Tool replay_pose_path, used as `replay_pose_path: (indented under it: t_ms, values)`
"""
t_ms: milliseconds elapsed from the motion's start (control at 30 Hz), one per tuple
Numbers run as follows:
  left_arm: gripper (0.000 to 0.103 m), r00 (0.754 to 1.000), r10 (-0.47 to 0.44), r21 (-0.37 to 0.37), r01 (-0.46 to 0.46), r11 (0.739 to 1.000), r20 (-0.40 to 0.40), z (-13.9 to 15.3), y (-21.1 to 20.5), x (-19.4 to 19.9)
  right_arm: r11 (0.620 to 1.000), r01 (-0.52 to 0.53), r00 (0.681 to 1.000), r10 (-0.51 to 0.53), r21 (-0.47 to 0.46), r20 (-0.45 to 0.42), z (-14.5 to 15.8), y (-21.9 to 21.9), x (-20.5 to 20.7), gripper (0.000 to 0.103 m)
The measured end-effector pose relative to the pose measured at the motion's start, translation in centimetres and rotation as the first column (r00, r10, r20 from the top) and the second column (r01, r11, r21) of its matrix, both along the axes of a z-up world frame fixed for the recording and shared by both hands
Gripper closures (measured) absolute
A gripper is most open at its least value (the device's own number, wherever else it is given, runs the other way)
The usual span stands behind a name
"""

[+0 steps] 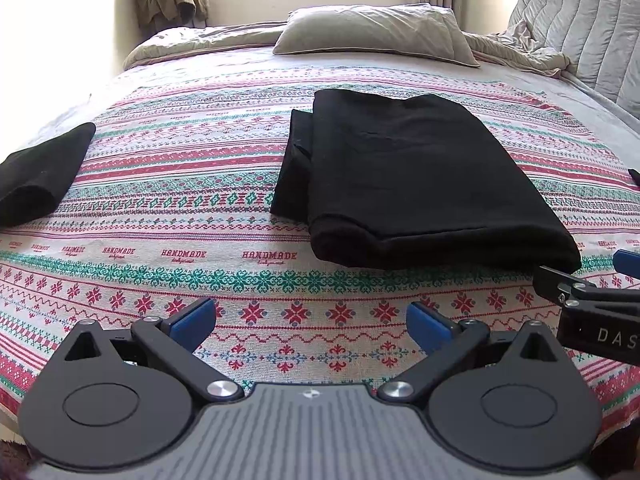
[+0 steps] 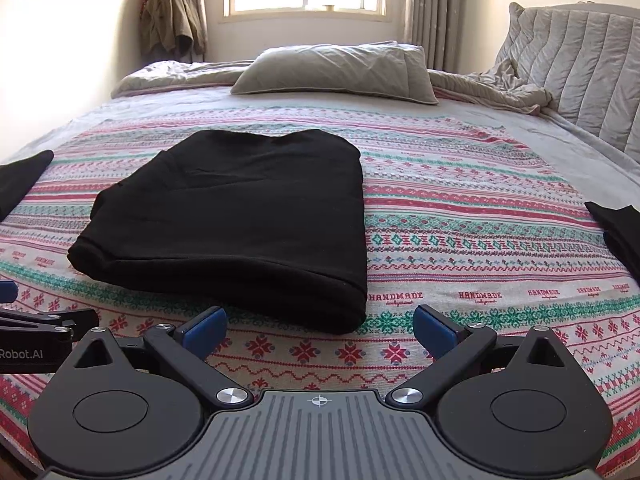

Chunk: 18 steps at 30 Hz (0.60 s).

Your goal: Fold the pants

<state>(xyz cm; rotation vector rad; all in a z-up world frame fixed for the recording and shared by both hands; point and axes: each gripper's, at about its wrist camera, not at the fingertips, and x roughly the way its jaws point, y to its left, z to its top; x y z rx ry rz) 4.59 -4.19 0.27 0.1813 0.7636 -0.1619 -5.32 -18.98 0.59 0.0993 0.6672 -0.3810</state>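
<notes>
Black pants [image 2: 240, 216] lie folded mid-frame on the patterned blanket [image 2: 480, 208]; left gripper [image 1: 311, 326] and right gripper [image 2: 320, 330] both gape wide, holding nothing.

You see the black pants [image 1: 420, 184] folded into a flat rectangle, lying on the patterned bedspread [image 1: 180, 200].

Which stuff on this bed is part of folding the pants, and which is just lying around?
Part of the job:
folded black pants
left gripper, open
right gripper, open

Lying about:
pillow
black garment at left
black garment at right
hanging jacket
</notes>
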Motion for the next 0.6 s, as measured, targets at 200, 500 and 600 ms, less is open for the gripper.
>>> replay_pose_path:
  t_ms: [200,500,600]
  values:
    - [0.000,1.000,-0.002,-0.001,0.002,1.000,-0.002,0.00,0.02,0.02,1.000,0.002,1.000,-0.002,-0.001,-0.001,0.01,0.07,-0.01,0.002]
    - [0.000,1.000,-0.002,-0.003,0.002,1.000,-0.003,-0.03,-0.08,-0.05,1.000,-0.008,1.000,0.008,-0.002,-0.005,-0.16,0.03,0.03,0.002]
    - [0.000,1.000,-0.002,-0.003,0.002,1.000,-0.005,-0.03,-0.09,-0.05,1.000,-0.009,1.000,0.009,-0.003,-0.006,-0.17,0.00,0.02,0.002]
